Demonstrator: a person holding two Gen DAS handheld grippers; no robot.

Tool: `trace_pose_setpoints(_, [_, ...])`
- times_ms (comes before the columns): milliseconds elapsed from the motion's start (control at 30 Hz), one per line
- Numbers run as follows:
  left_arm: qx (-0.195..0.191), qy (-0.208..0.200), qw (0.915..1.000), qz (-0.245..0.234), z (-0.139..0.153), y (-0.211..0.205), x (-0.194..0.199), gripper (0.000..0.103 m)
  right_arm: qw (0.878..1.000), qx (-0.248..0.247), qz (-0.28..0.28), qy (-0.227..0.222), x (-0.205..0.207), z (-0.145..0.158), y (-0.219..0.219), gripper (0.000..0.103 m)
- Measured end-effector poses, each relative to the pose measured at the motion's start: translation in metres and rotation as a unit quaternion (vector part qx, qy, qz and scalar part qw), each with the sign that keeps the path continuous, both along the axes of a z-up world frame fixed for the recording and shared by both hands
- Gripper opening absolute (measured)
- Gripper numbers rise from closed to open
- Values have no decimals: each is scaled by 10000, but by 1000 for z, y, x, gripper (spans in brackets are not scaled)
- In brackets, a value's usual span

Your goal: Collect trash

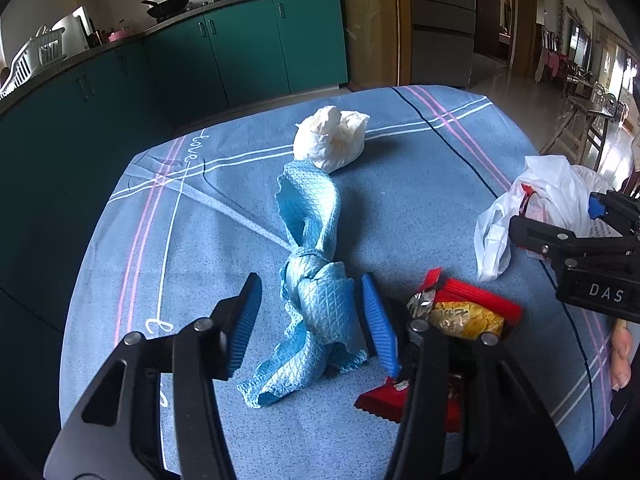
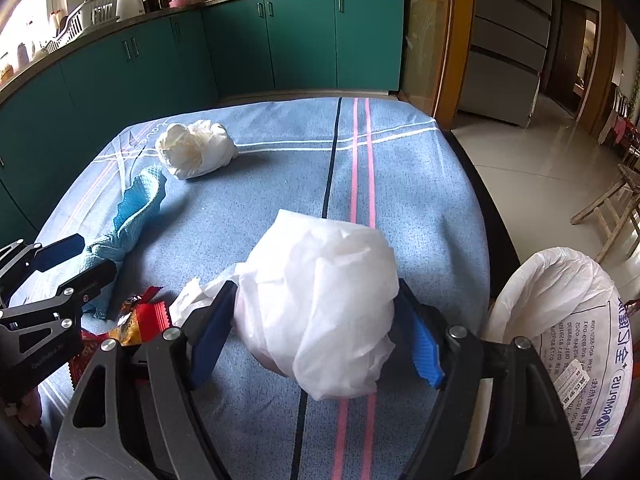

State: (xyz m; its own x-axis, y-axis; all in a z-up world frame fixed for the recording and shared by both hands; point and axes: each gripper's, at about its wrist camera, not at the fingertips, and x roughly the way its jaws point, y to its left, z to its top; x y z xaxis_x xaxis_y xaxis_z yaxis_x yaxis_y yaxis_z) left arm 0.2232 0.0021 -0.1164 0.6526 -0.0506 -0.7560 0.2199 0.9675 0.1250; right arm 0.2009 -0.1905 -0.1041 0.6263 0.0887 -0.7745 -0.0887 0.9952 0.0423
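Note:
My left gripper (image 1: 308,322) is open around the near end of a knotted blue cloth (image 1: 310,248) lying on the table; its right pad touches the cloth. Red and yellow snack wrappers (image 1: 466,312) lie just right of it. A crumpled white tissue ball (image 1: 330,138) sits at the cloth's far end. My right gripper (image 2: 316,332) is shut on a white plastic bag (image 2: 324,300), held just above the table; the bag also shows in the left wrist view (image 1: 536,208). The cloth (image 2: 132,216), tissue ball (image 2: 196,150) and wrappers (image 2: 140,316) show at the right view's left.
The table has a blue striped tablecloth (image 1: 420,184). A large white sack (image 2: 560,340) stands open off the table's right edge. Teal kitchen cabinets (image 2: 240,52) run behind the table. Tiled floor and wooden chairs (image 2: 608,208) lie to the right.

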Motion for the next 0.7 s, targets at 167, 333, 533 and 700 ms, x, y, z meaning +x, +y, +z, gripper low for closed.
trace_pose_setpoints(167, [-6,136,9999,26,-5,1,2,53,10000,-41,30,61,1,-3,2,66])
trace_pose_setpoints(333, [-146,292,9995,-7,-9,4,4,33,9999,-78,67,85,1,-5,3,44])
trace_pose_setpoints(533, [-298,-41,9995,110,6,9,-3,32,9999,51,16,-120,-5,4,-1,41])
trace_pose_setpoints(700, [-260,-650,9974,186,34,11,-21,32,9977,171,-119,-646,-26,33,-14,41])
